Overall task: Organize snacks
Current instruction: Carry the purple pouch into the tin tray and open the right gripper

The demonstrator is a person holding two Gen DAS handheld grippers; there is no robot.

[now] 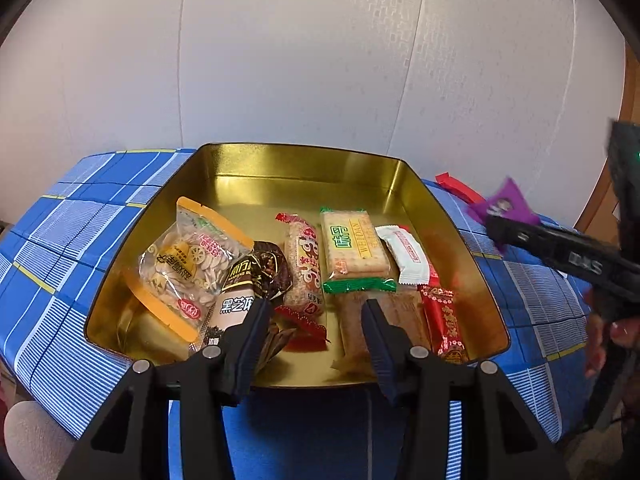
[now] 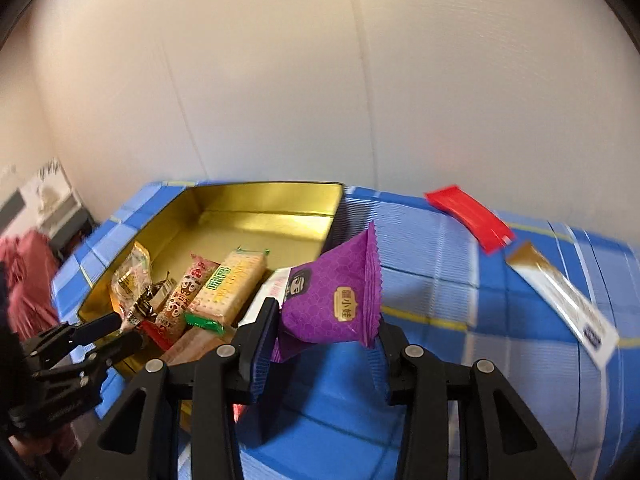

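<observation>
"WEIDAN" runs in yellow capitals down the side of the green-ended cracker pack (image 1: 357, 249), beside large green Chinese characters; it lies flat in the gold tin (image 1: 304, 164) that sits on the blue checked worktop (image 1: 80, 220). Left of it in the tin is a red-and-white bar (image 1: 306, 264) printed with red hearts and lettering, then a dark brown wrapper (image 1: 264, 270) lying over a pale pack with white Chinese characters (image 1: 236, 308), and at the far left a clear orange-edged bag of pale seeds (image 1: 188, 268) with a yellow and red label. To the right of the crackers lie a white sachet (image 1: 404, 256) with a small red-bordered label too fine to read, a red packet with gold ornament (image 1: 446, 324), and a plain brown bar (image 1: 384, 320). The left hand-held gripper (image 1: 316, 320) hangs over the tin's near edge, its jaws partly apart with nothing between them. The right hand-held gripper (image 2: 326, 344) is clamped on a purple pillow packet (image 2: 340, 292) that carries a gold badge with Chinese characters and a cartoon face; it is held off the cloth just beside the tin's right wall. Farther right on the worktop lie a red packet (image 2: 468, 216) and a white stick with brown ends (image 2: 560, 296), both blurred.
</observation>
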